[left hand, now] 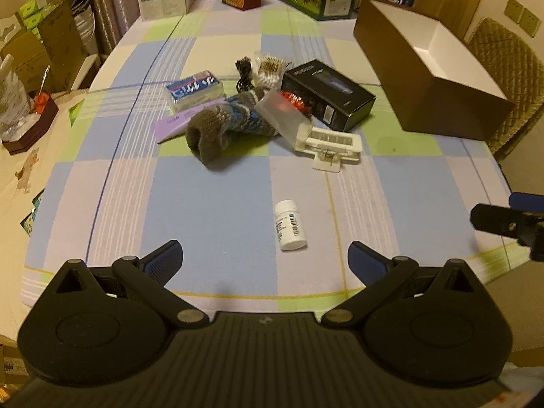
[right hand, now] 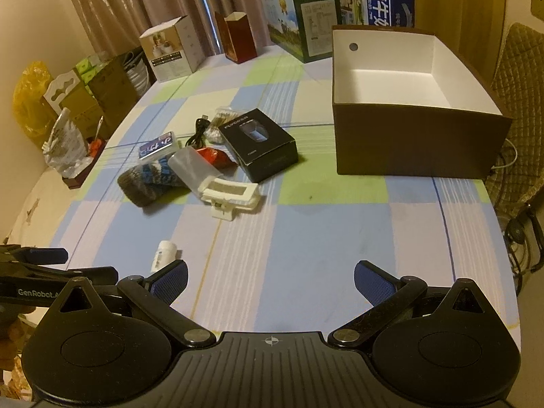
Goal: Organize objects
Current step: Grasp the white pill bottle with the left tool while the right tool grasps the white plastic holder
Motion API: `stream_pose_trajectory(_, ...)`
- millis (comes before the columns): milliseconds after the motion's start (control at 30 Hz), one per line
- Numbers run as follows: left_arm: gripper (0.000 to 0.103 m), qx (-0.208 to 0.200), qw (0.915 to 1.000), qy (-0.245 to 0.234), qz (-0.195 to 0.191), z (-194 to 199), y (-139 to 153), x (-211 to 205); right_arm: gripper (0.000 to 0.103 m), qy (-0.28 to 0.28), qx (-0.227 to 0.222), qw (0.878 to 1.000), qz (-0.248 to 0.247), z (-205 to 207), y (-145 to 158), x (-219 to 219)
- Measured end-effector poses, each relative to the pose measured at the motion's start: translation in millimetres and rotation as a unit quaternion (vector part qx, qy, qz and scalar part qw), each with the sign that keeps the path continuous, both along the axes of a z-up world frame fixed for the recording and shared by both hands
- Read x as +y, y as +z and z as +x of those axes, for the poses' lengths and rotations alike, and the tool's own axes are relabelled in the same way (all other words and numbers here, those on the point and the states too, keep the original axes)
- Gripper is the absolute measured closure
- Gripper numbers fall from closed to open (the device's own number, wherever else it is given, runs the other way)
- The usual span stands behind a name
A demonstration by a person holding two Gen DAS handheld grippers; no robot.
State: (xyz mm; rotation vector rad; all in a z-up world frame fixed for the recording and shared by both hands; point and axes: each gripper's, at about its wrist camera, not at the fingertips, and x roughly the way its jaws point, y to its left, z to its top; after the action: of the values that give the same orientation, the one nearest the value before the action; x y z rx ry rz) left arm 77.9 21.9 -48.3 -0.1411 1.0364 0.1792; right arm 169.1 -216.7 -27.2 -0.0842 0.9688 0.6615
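Observation:
A white pill bottle (left hand: pixel 290 225) lies on its side on the checked tablecloth, just ahead of my open left gripper (left hand: pixel 265 255) and a little right of centre. Farther back is a cluster: a knitted sock (left hand: pixel 224 120), a black product box (left hand: pixel 328 93), a white plastic clip case (left hand: pixel 326 141), a blue tissue pack (left hand: pixel 195 87), a purple flat box (left hand: pixel 185 120), cotton swabs (left hand: pixel 268 68) and a black cable (left hand: pixel 242 74). My right gripper (right hand: pixel 270 280) is open and empty over the near table; the pill bottle (right hand: pixel 164 255) lies at its left finger. An empty brown box (right hand: pixel 401 102) stands far right.
Cartons (right hand: pixel 302 20) and boxes (right hand: pixel 173 47) line the table's far edge. A wicker chair (right hand: pixel 520 108) stands behind the brown box. Bags and cardboard boxes (right hand: pixel 85 98) crowd the floor at left. The left gripper's arm (right hand: pixel 34 272) pokes in at the right wrist view's left edge.

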Motion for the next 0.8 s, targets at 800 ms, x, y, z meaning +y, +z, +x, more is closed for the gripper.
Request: stream_pose_trajectory(800, 0.041, 0.063, 0.9977, 0.025, 0.003, 68.7, -70.9, -12.9, 0.002, 0.048, 0.030, 0.998, -0.013, 86.3, -23.8, -1.8)
